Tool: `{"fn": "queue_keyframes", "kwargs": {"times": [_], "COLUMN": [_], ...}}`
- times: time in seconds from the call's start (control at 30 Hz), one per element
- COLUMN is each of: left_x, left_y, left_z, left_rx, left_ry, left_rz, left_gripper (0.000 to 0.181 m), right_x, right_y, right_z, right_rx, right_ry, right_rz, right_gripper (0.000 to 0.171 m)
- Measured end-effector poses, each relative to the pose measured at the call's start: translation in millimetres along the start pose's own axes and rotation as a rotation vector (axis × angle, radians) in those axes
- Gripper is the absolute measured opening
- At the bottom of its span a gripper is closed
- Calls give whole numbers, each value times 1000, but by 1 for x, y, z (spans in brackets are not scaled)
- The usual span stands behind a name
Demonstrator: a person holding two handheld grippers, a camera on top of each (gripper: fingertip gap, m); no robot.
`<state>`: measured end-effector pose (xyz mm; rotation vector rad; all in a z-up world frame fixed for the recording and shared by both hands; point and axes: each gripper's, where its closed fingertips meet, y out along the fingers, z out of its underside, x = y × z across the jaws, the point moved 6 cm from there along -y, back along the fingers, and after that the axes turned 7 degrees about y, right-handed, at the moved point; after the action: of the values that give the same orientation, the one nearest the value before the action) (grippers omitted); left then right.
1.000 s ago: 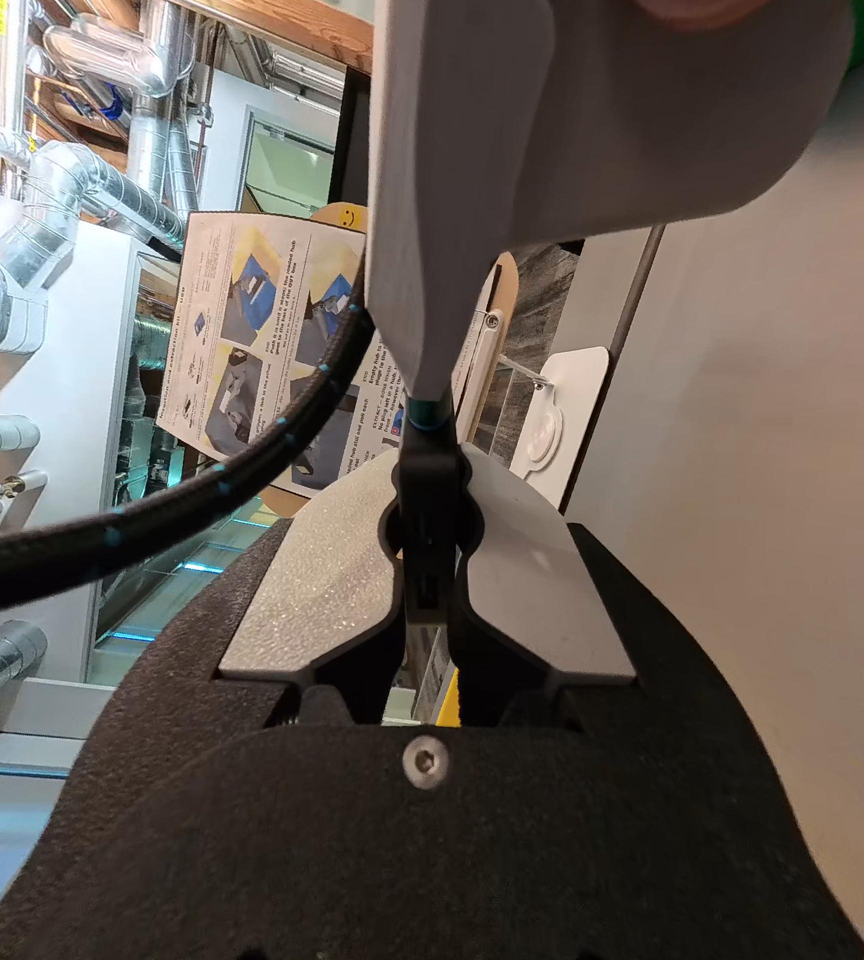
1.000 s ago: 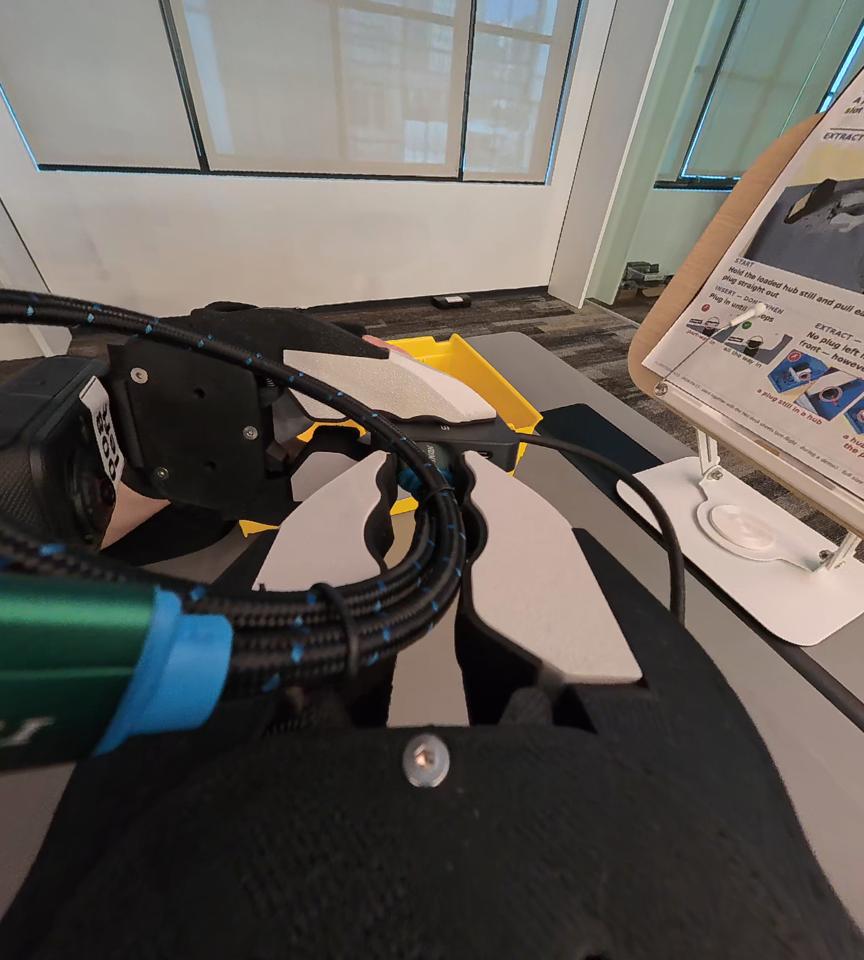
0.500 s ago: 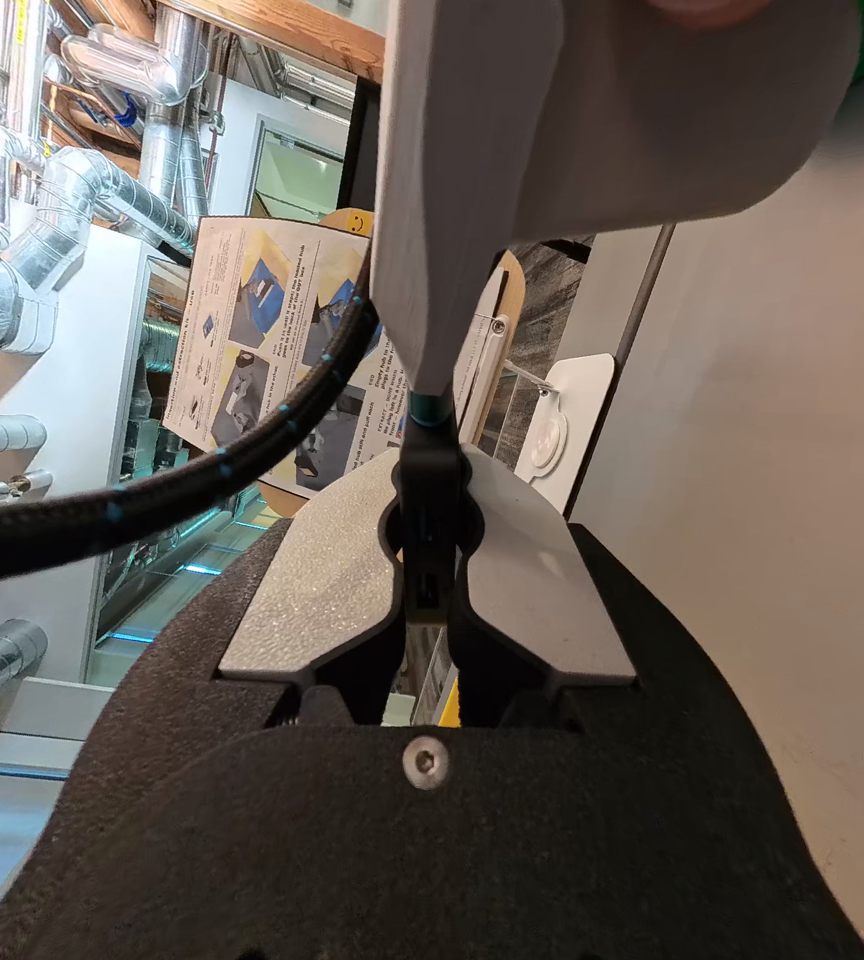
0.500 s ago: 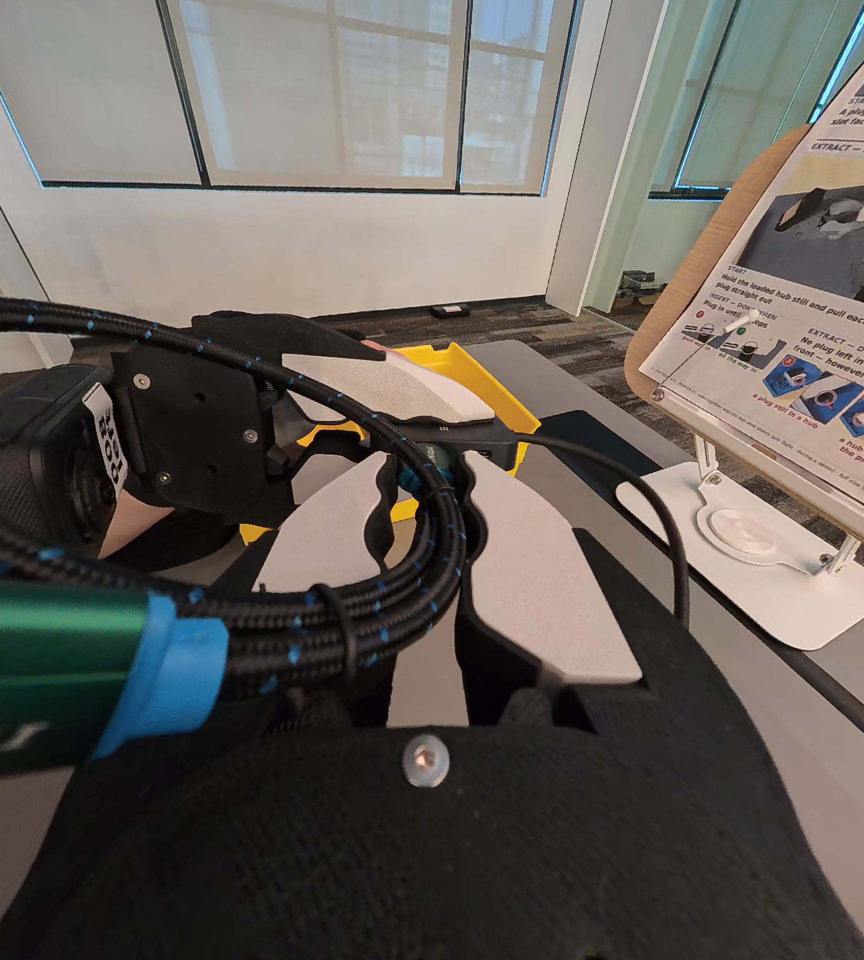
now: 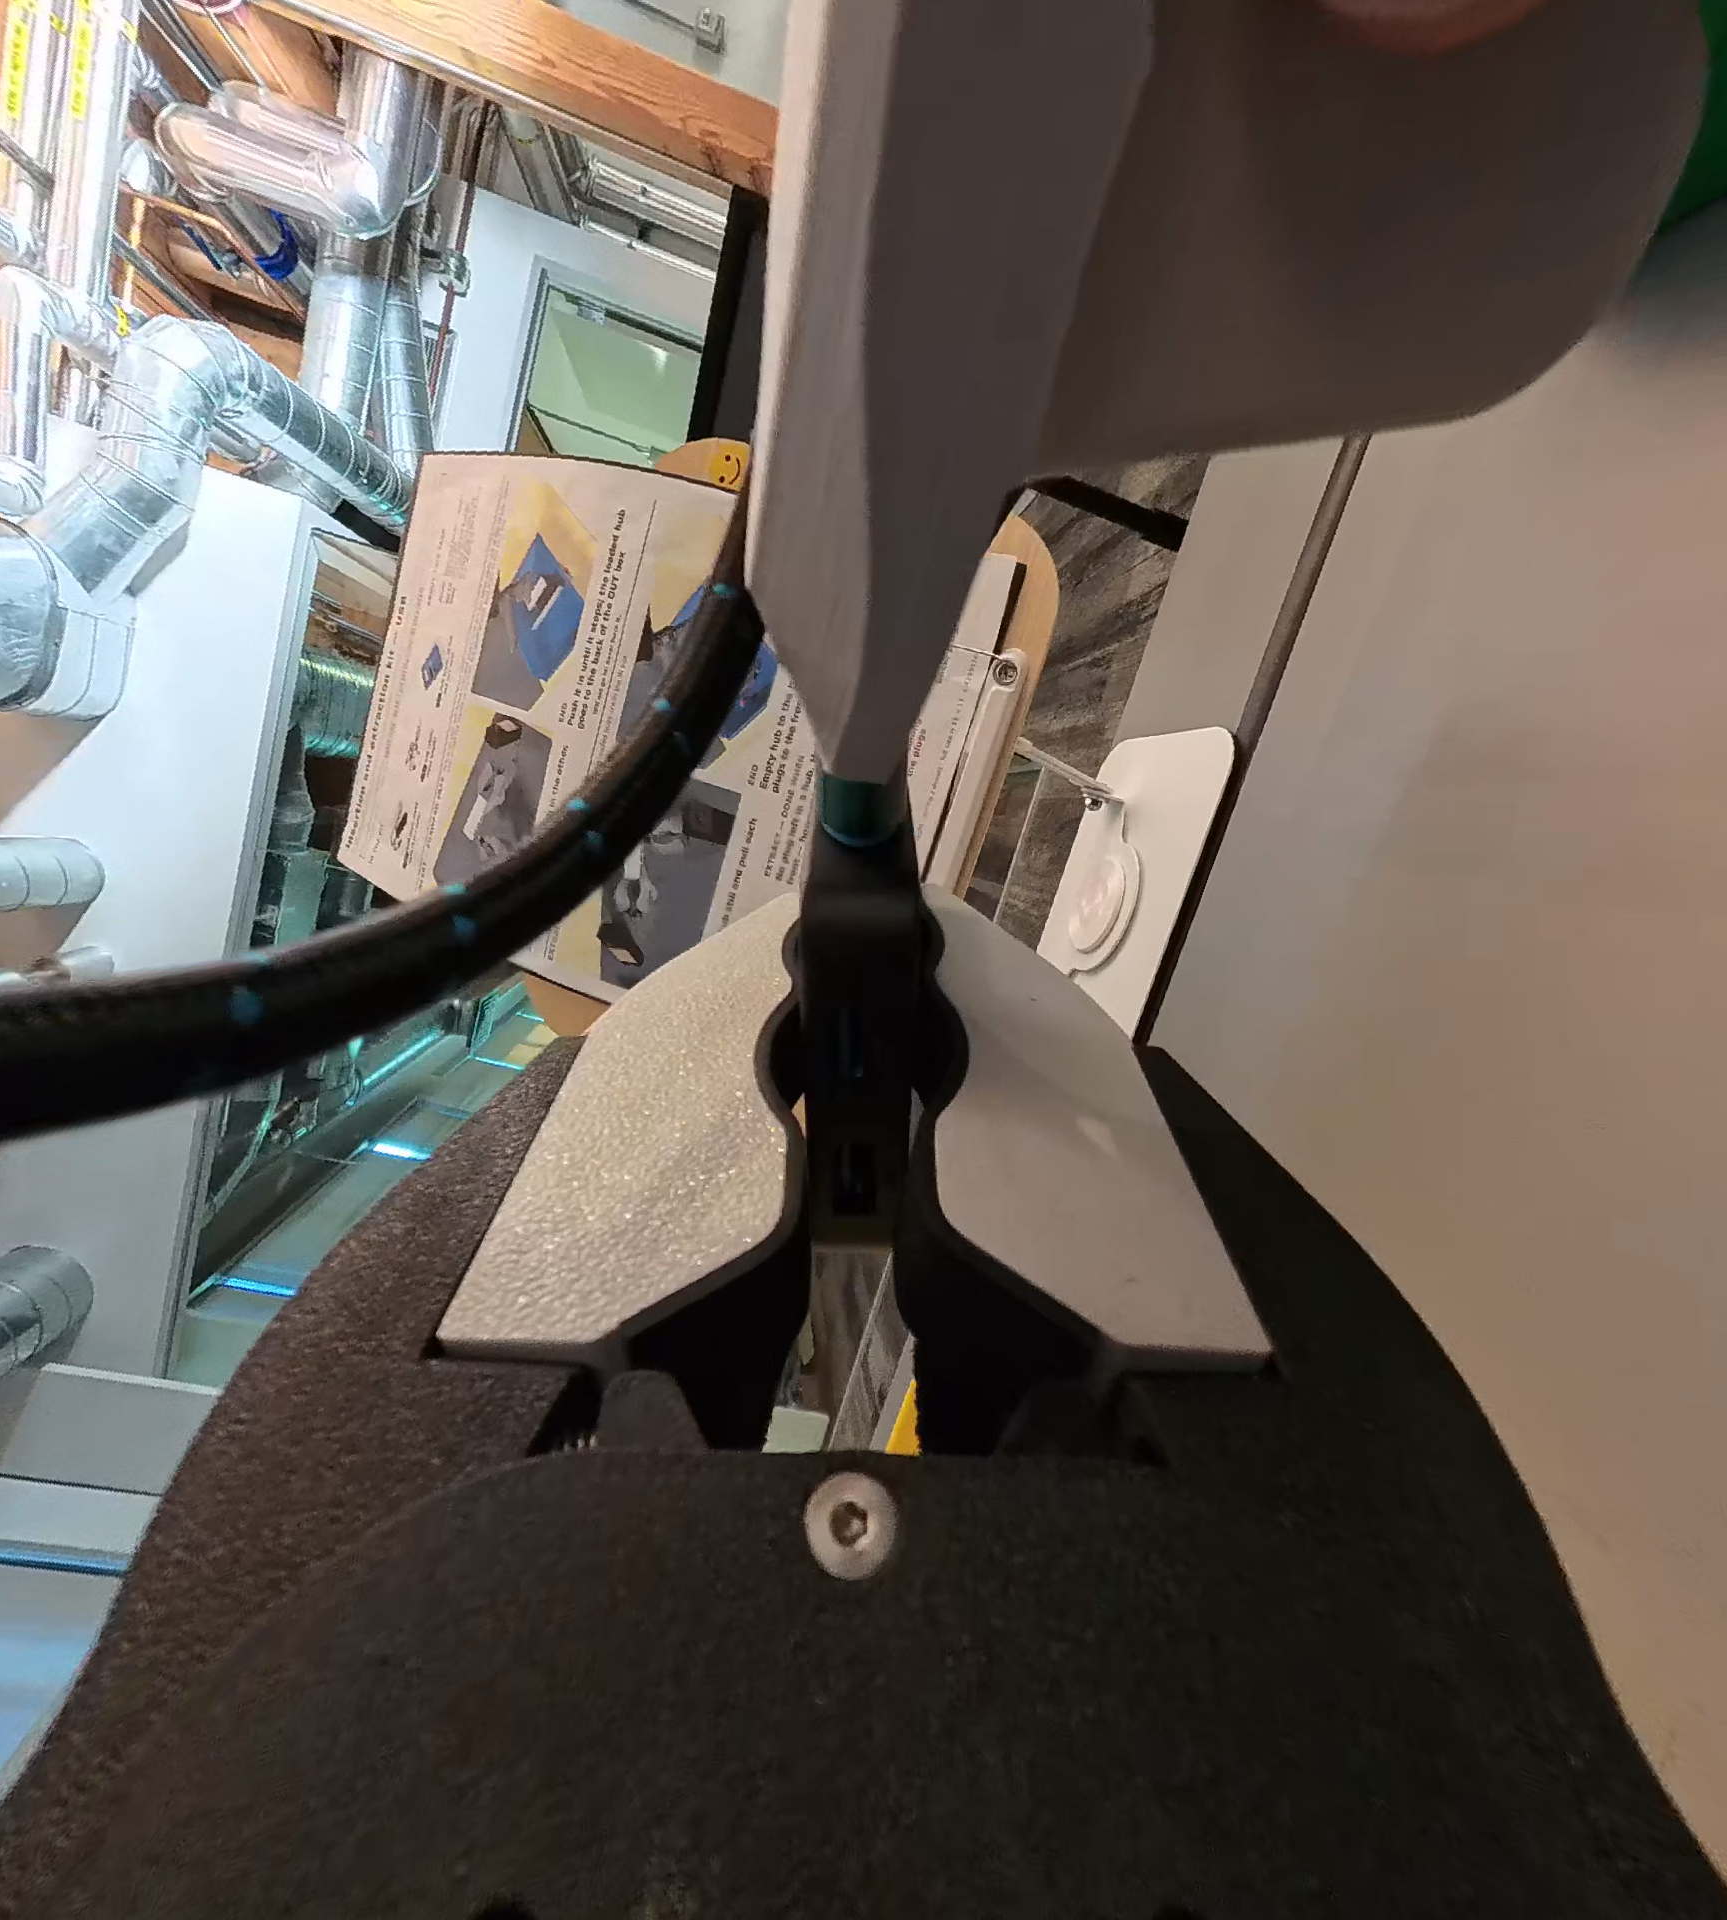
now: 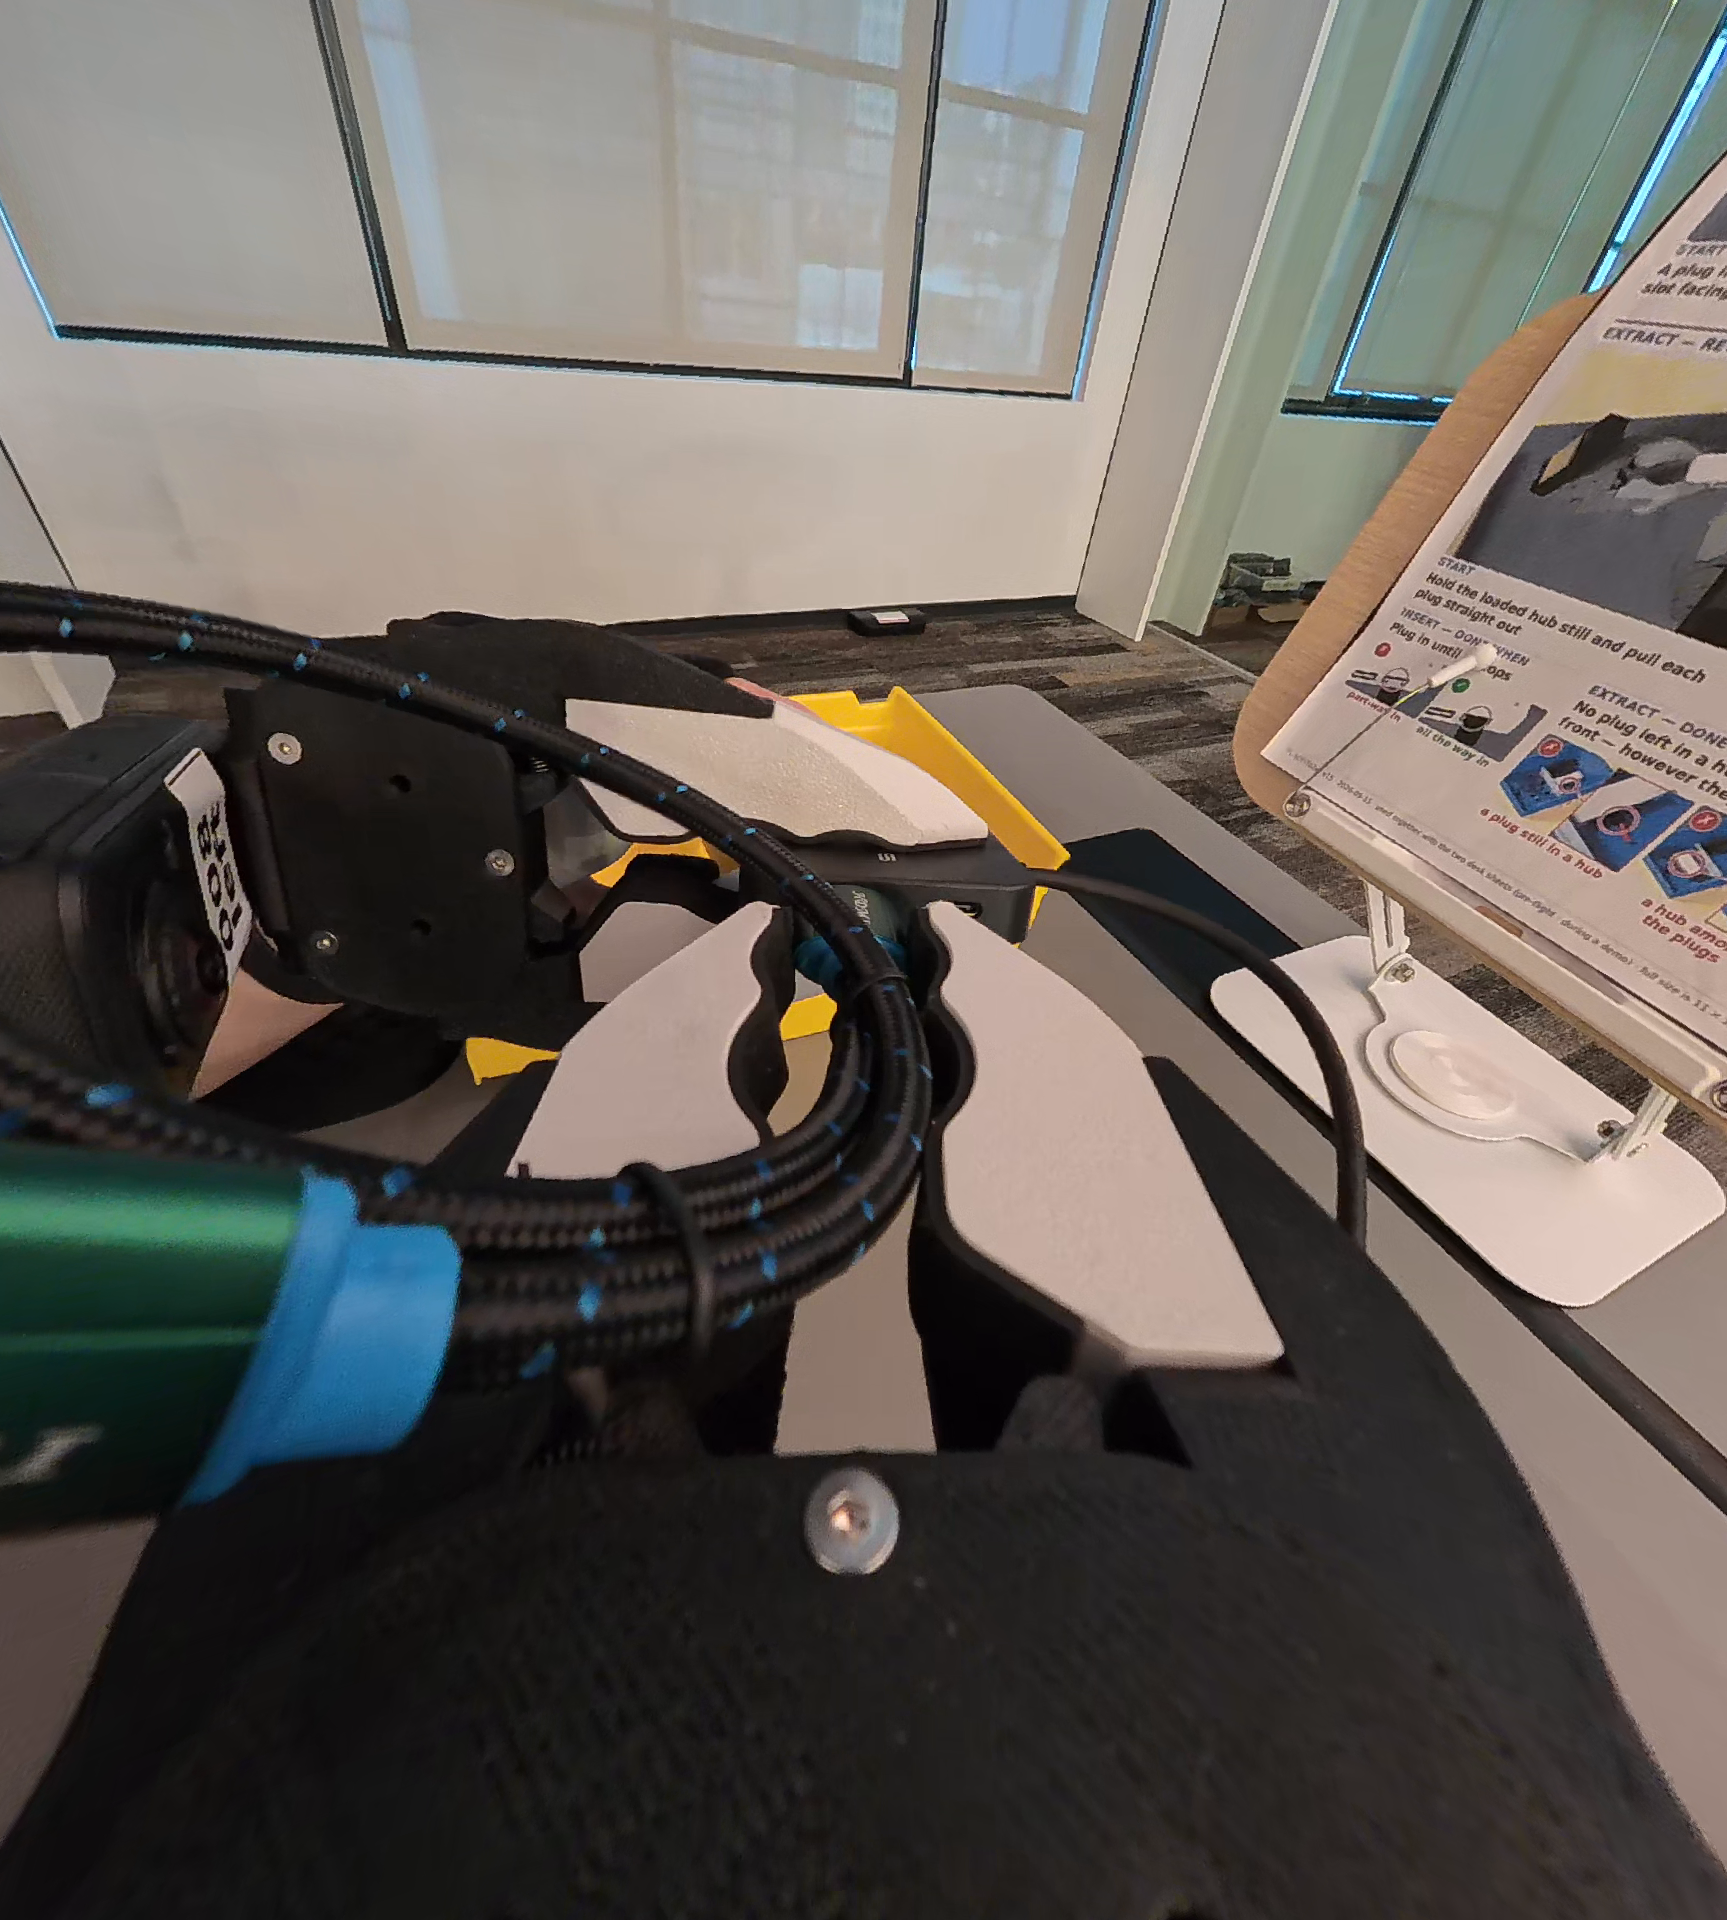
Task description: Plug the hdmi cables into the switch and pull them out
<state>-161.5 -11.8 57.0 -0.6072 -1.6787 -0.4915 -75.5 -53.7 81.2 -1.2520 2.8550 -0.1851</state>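
My left gripper [image 5: 854, 1049] has its jaws clenched on the flat black HDMI switch box [image 5: 857, 1039], held edge-on above the grey counter [image 5: 1565, 1039]. My right gripper [image 6: 854, 997] grips the teal-collared plug [image 6: 864, 920] of the black braided HDMI cable [image 6: 755, 1195] right at the switch's port; it seems seated, though the coil hides the joint.

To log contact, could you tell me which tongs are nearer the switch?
Left. The left tongs clamp the switch itself; the right tongs hold the HDMI plug at its port.
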Motion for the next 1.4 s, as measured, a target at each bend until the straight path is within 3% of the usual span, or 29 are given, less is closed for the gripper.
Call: {"fn": "queue_keyframes", "kwargs": {"times": [0.5,0.93,1.1,1.27,1.4], "left_x": [2,7,9,14,12], "left_y": [-3,-4,-5,-12,-14], "left_z": [-5,-5,-7,-16,-25], "left_rx": [-18,15,16,60,8], "left_ry": [22,-7,-2,46,90], "left_rz": [-3,10,10,-99,-132], "left_gripper": [15,15,15,14,14], "right_x": [0,8,5,8,17], "right_y": [-7,-4,-7,-10,-2], "right_z": [-5,-6,-8,-12,-7], "right_rx": [32,-6,-13,-80,-73], "right_ry": [4,-44,25,4,-68], "right_rz": [-29,45,-4,-77,-101], "right_gripper": [22,20,22,22,23]}}
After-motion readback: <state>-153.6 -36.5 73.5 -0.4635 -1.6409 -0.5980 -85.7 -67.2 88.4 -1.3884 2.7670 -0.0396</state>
